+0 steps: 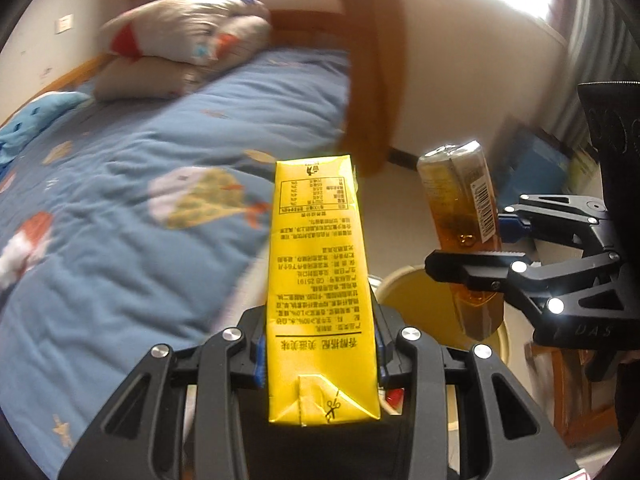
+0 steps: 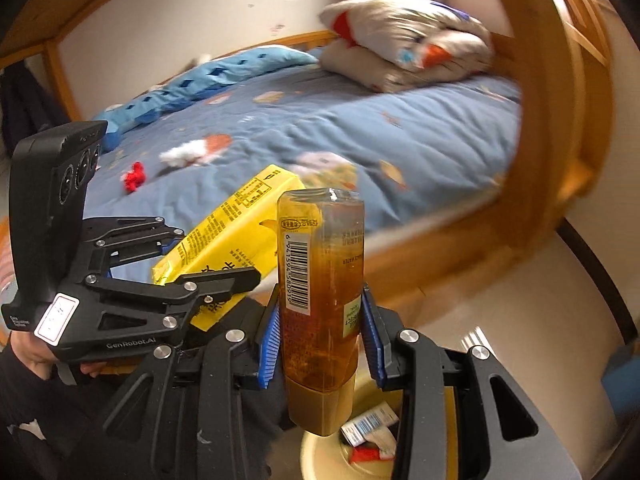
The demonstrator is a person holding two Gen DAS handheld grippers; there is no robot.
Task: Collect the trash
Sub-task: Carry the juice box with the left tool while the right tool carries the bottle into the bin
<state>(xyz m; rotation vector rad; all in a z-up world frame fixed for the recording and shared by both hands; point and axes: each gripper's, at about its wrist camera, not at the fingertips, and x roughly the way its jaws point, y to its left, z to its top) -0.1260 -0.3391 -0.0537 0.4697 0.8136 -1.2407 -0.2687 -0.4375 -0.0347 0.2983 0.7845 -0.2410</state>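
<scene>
Above the cream round bin [image 2: 320, 456], the left gripper [image 1: 320, 356] clenched a yellow rectangular carton [image 1: 320, 280] printed with black Chinese text and a scissors mark. Just beside it, the right gripper [image 2: 320, 336] grasped an amber plastic bottle [image 2: 320, 292], upside down, its barcode reading 6 941594 580919. "GenRobot.AI" marked the left gripper's body. Behind lay a quilted blue bedspread [image 2: 400, 136].

Matte black linkage frames on the left gripper [image 2: 224, 280] and right gripper [image 1: 476, 256], with triangular cut-outs and round silver screws at every pivot. Ribbed blue pads [image 2: 269, 344] lining the jaws. White "GenRobot.AI" lettering and a red-edged white sticker on the left body — three round lenses above. Bare skin of the left hand [image 2: 44, 360] beneath, dark sleeve.
</scene>
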